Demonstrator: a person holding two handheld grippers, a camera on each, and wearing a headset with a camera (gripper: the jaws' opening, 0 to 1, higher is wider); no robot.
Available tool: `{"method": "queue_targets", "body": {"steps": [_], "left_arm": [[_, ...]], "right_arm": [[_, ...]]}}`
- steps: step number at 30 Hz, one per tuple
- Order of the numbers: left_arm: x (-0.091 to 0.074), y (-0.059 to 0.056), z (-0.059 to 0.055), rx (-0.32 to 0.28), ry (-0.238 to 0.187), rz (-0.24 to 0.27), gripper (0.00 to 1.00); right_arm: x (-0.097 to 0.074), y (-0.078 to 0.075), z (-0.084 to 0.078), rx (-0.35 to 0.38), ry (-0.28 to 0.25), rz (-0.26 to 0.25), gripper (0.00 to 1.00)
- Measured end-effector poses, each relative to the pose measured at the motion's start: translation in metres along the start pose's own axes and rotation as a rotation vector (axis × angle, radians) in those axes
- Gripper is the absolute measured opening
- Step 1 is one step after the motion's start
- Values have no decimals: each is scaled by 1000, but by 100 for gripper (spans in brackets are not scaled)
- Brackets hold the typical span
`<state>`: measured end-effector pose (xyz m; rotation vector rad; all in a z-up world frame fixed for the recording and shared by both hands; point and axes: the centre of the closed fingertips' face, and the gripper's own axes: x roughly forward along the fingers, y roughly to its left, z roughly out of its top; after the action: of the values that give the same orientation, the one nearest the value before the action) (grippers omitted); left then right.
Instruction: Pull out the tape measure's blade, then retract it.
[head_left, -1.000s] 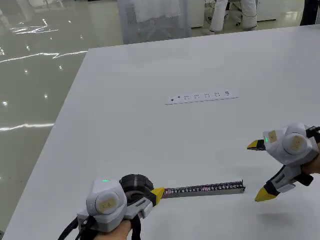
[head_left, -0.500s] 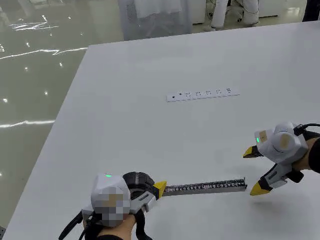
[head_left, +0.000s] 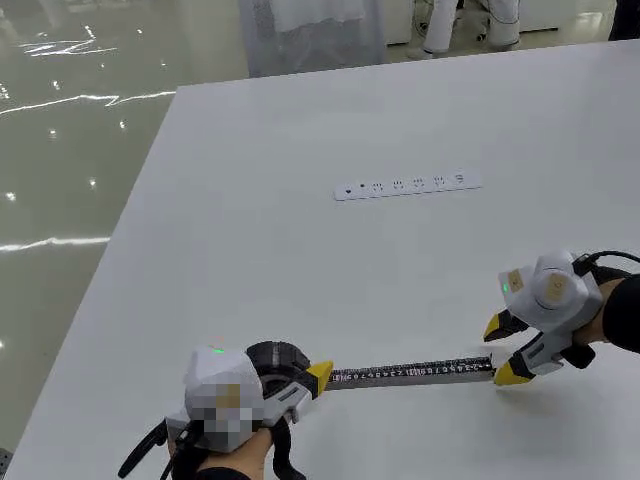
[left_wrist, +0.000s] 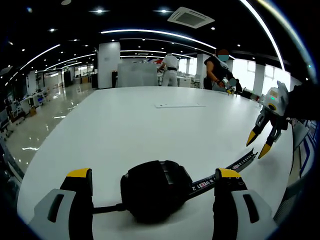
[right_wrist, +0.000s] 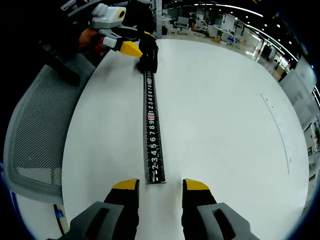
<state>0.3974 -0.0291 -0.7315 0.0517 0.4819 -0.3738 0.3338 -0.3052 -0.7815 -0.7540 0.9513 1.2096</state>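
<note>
Logging tape measure case (head_left: 277, 362) at 7 o'clock on desk (head_left: 300, 200) in head view, bracketed by left gripper (left_wrist: 153, 172) fingers spread wide, gaps visible both sides in left gripper view. Recorded blade (head_left: 410, 375) lying flat, partly out, running toward 3 o'clock. Noted right gripper (right_wrist: 160, 186) fingers parted, holding nothing, tip of blade level between them, nearer the 9 o'clock finger in right gripper view. Judged risks:
- closing off-centre, clipping one edge and twisting blade
- pulling with case unclamped, dragging case along desk instead of paying out
- losing tip mid-pull, spring whipping it back
</note>
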Motion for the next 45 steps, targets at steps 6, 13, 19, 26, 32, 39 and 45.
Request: {"method": "queue_targets", "body": {"steps": [6,13,19,26,32,39,45], "left_arm": [[1,2,1,-7,-5,0,99],[0,6,4,-17,-12,8,99],[0,7,3,-21,-10,13,99],[-1,8,4,-16,-13,14,99],[-1,10,-1,-28,-4,21,99],[0,9,-6,-32,5,24,97],[4,7,-13,-37,20,24,87]], "right_arm": [[4,1,-1,7,2,6,24],[7,1,-1,-14,11,11,19],[9,4,-2,-32,25,23,15],[11,3,-3,-30,24,18,11],[12,4,-1,-58,39,24,11],[12,4,-1,-46,56,17,10],[12,3,-2,-21,58,15,9]]}}
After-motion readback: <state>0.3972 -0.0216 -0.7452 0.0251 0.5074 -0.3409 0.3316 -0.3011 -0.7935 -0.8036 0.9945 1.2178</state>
